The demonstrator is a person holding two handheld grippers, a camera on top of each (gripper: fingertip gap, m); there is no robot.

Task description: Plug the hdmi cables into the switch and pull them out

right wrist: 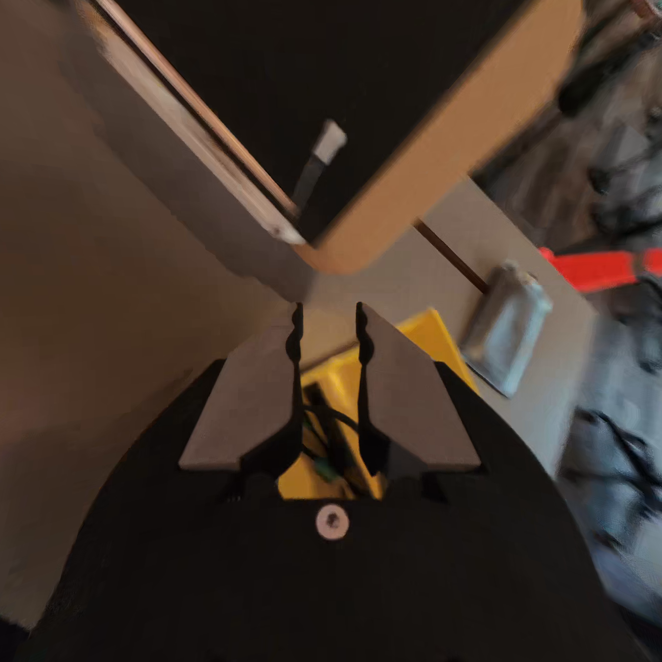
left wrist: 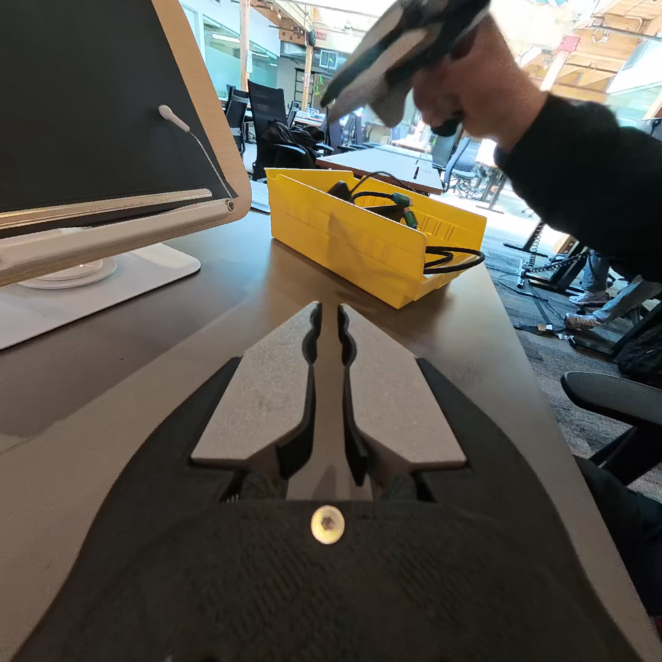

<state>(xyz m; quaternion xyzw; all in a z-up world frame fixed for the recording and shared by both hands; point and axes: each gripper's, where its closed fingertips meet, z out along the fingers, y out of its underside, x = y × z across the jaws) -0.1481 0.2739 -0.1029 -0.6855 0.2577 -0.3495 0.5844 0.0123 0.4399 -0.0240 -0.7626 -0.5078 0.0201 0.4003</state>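
Observation:
A yellow bin stands on the dark desk ahead of my left gripper. It holds black HDMI cables with green plugs and a black device that may be the switch. One cable loops out of the bin's open end. My left gripper rests low over the desk, its fingers almost together and empty. My right gripper, blurred, hangs above the bin in a person's hand. In the right wrist view my right gripper is open and empty, looking down on the bin and cables.
A monitor on a white stand stands at the left, with a thin white-tipped cable on its back; it also shows in the right wrist view. The desk's edge runs down the right, with a chair beyond. A grey flat object lies past the bin. My hands' fingertips stand some 25 centimeters from each other.

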